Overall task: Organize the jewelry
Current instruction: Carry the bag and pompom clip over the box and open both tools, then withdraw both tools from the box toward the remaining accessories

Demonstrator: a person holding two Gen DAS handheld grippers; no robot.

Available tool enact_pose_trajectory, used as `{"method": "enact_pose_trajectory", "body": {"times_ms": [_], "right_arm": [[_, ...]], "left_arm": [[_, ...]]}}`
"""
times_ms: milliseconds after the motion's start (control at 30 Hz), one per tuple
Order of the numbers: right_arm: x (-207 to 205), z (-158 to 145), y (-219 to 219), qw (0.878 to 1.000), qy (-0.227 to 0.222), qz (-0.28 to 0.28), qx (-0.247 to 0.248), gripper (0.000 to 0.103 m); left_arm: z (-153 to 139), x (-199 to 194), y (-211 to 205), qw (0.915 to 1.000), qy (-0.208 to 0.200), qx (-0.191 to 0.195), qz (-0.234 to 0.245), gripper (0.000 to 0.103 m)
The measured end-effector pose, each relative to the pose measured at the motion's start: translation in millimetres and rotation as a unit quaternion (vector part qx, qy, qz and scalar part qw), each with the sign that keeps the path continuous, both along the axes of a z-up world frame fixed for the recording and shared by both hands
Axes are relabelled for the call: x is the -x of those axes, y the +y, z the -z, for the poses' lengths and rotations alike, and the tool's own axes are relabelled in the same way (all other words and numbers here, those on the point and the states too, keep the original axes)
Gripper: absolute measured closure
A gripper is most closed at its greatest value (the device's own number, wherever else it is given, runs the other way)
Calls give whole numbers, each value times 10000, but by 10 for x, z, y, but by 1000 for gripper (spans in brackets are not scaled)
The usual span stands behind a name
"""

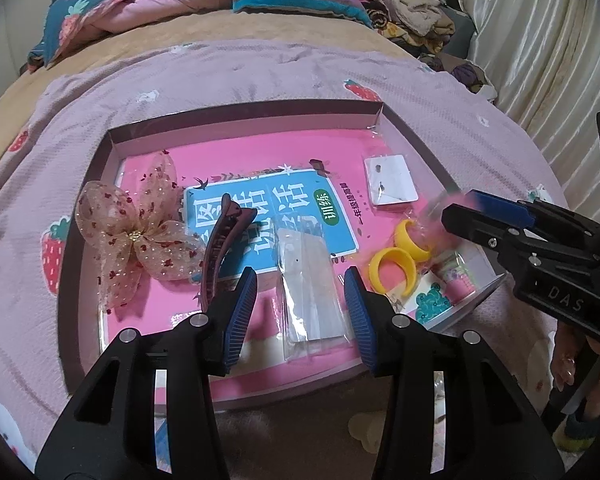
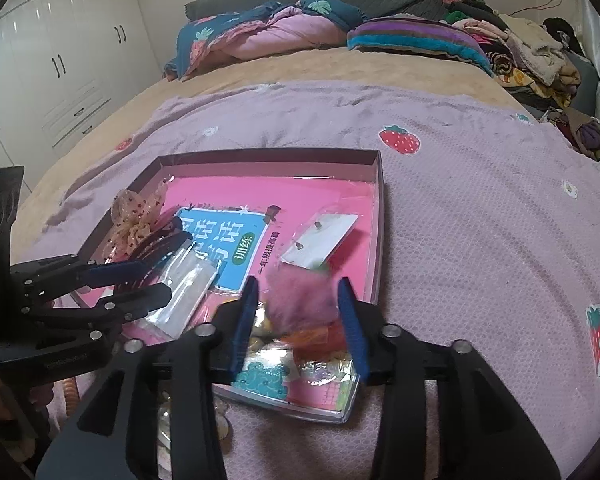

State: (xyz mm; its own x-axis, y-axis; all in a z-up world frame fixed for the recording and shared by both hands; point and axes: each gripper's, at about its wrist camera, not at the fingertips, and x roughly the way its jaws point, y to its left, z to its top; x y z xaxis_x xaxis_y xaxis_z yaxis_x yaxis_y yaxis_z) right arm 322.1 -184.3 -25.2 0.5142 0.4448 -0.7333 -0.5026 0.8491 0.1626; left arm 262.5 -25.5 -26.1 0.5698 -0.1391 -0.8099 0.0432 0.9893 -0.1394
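Note:
A shallow box tray (image 1: 236, 114) with a pink book lining lies on the bed. In it are a sheer bow hair clip (image 1: 136, 236), a brown claw clip (image 1: 220, 252), a clear plastic packet (image 1: 310, 292), a white earring card (image 1: 388, 180) and two yellow rings (image 1: 396, 272). My left gripper (image 1: 302, 312) is open, its fingers on either side of the clear packet. My right gripper (image 2: 300, 324) is open over the tray's near right corner, with a blurred pink fluffy pom-pom (image 2: 300, 296) between its fingers. The earring card (image 2: 320, 240) lies just beyond it.
The tray (image 2: 376, 240) sits on a lilac strawberry blanket (image 2: 480, 220). Folded quilts (image 2: 268, 36) and a clothes pile (image 2: 532, 56) lie at the bed's far end. White wardrobes (image 2: 60, 60) stand at left, a curtain (image 1: 548, 40) at right.

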Motion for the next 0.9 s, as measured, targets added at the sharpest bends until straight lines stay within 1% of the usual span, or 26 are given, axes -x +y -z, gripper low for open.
{"method": "enact_pose_trajectory", "body": {"times_ms": [200,267,367,400,433,467,500,567,700,833,867,900], "right_arm": [[75,-95,-66,9998,-154,81,-108,40],[106,-134,-107,9995,-220,148,-156,30],[159,-200,-168,9988,-347,245,-229,23],[176,-222,-188,9986,-388,270,-246,22],[194,-242,-202,9983,-422,294,-258,18],[214,-260,-215,9981,-459,317,-272,15],[240,-284,-232,9977,-512,348,-292,15],[281,-322,-254,9972,-549,367,-341,14],[409,-436,-307,9961,-636,402,-466,12],[605,-623,-365,9935,-851,465,-600,9],[654,-678,-362,9926,-935,486,-596,8],[695,-722,-362,9919,-1011,498,-591,7]], "left_arm": [[-54,65,35,9999,-54,22,-89,67],[-85,94,51,9999,-82,41,-121,67],[-142,142,61,9998,-136,48,-148,65],[-157,151,64,9998,-149,49,-152,65],[-178,163,68,9997,-168,47,-161,64],[-200,181,74,9997,-189,49,-171,60],[-233,207,87,9995,-225,64,-191,58],[-289,251,112,9993,-277,99,-233,57],[-445,366,176,9984,-426,188,-323,43],[-630,507,240,9969,-647,215,-387,33],[-670,545,260,9965,-700,211,-403,28],[-721,596,280,9959,-765,189,-436,25]]}}
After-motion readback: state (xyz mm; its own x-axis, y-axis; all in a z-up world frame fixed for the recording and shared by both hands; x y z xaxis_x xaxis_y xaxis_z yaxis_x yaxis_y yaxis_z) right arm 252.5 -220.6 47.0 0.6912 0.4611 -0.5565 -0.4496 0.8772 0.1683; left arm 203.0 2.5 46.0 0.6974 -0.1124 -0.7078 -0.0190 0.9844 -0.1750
